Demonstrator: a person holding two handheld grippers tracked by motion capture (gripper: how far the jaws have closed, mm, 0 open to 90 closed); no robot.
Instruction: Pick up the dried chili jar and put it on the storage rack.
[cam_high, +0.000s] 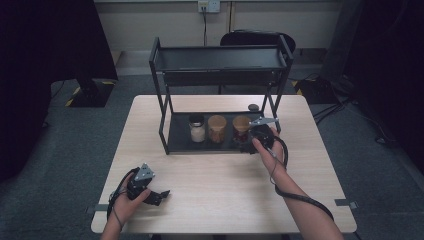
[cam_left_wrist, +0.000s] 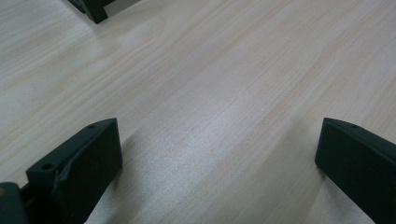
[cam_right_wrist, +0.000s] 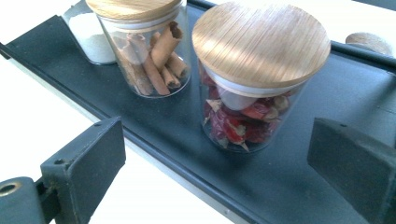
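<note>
Right claw (cam_high: 248, 146) spread wide at the front edge of the rack's lower tray (cam_right_wrist: 299, 186), gripping nothing, jaws either side of and short of the chili jar (cam_right_wrist: 254, 81), which stands upright with its wooden lid on at the tray's right end. Just beside it the cinnamon jar (cam_right_wrist: 149, 51), then a jar of white powder (cam_right_wrist: 91, 37) at the left. Left claw (cam_high: 159, 196) also wide open and empty, low over bare table (cam_left_wrist: 210, 93) near its front left corner.

The left gripper (cam_high: 159, 196) lies low in the person's left hand (cam_high: 131, 197), jaws wide apart; the right gripper (cam_high: 248, 146) is held forward, jaws open.
</note>
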